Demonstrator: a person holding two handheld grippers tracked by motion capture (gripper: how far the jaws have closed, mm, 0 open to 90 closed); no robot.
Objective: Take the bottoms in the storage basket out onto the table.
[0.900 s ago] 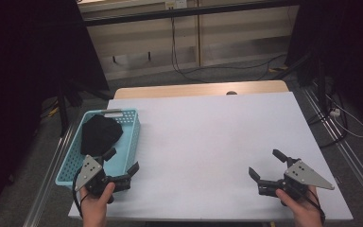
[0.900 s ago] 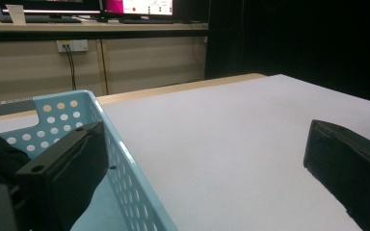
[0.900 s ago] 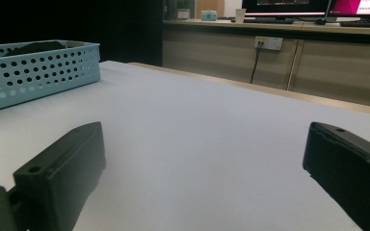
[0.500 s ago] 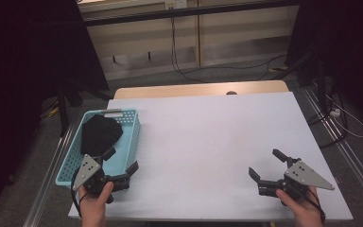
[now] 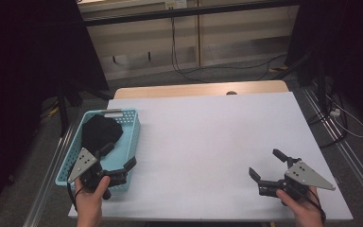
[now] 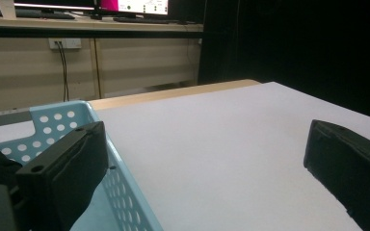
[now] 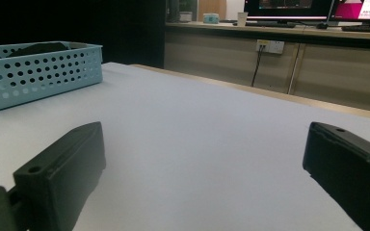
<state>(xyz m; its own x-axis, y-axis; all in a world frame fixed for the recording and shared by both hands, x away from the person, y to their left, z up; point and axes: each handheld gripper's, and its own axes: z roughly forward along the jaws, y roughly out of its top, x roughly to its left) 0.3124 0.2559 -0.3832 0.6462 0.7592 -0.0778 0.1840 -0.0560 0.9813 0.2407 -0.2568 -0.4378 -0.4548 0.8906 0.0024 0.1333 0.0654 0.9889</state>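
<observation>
Black cloth (image 5: 100, 134) lay bunched in blue basket (image 5: 127, 124) at worktop (image 5: 217, 137) left edge | left gripper (image 5: 119, 161) jaws spread, empty, straddling basket's near wall | right gripper (image 5: 270, 165) jaws released, well apart | risk: left jaw snagging rim, tipping basket.

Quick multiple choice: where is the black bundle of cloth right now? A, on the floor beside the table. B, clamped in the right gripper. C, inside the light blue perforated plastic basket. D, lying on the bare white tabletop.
C: the high view shows the black bundle of cloth lying inside the light blue perforated plastic basket at the left of the white table, with the right gripper open and holding nothing.
</observation>
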